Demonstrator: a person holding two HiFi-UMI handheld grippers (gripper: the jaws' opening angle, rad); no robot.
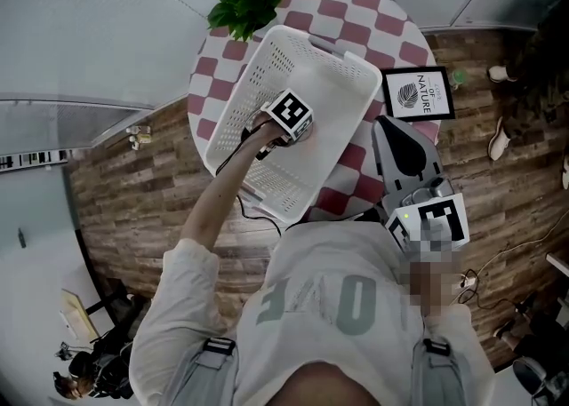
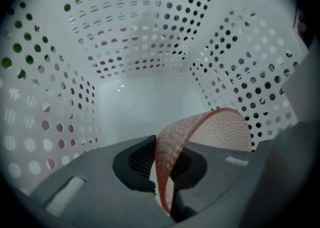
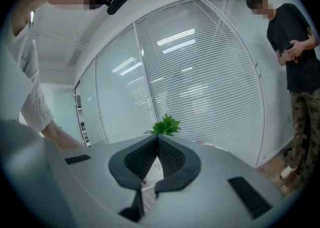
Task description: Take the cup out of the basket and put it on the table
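Already your left gripper (image 2: 159,157) pinches the cup (image 2: 220,129) by its wall, jaws nearly together, inside the basket (image 1: 267,58) at frame centre; lifting it onto the table (image 1: 391,31) remains, your right gripper (image 3: 156,144) closed, empty

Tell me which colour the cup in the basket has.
The cup is salmon-orange, clearest in left gripper view.

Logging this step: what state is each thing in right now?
basket: upright on the table.
cup: inside the basket, its wall pinched.
left gripper: shut on the cup, reaching down into the basket.
right gripper: shut, empty, outside the basket.
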